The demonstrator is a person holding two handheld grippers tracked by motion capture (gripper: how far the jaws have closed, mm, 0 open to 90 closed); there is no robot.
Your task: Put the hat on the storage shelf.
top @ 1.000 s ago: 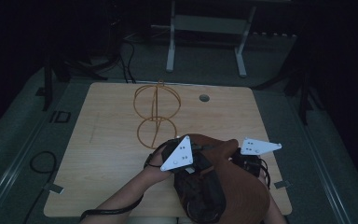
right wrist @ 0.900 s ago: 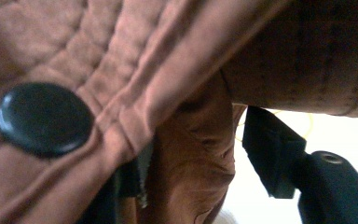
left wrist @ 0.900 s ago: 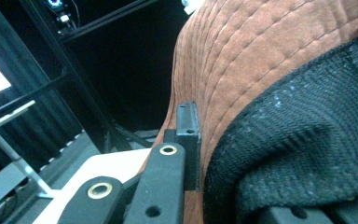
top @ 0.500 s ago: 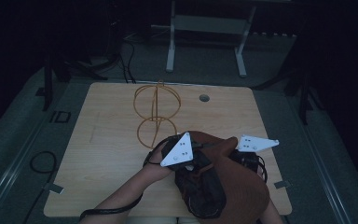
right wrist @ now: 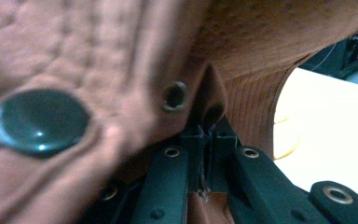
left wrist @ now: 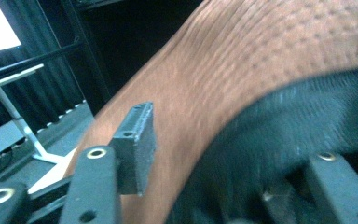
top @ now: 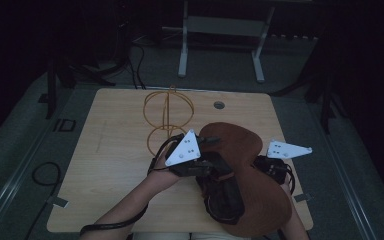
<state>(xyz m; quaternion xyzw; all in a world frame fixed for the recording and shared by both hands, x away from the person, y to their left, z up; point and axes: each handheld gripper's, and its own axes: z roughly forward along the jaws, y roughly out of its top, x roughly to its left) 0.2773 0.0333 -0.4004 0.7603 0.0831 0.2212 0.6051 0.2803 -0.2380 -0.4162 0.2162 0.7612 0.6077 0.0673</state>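
We find the brown cap at the table's near edge, beside a wire stand. Right gripper: jaws pressed together on the cap's fabric (next to a dark button). Left gripper: jaws have just been opening, now standing apart, cap brim close ahead, nothing pinched.

A wooden table stands on grey floor. Toward the table's far edge stands a wire stand made of thin golden rings. To the right of the stand, a small round hole sits in the tabletop. Beyond the table's far edge rises a pale metal frame against darkness.
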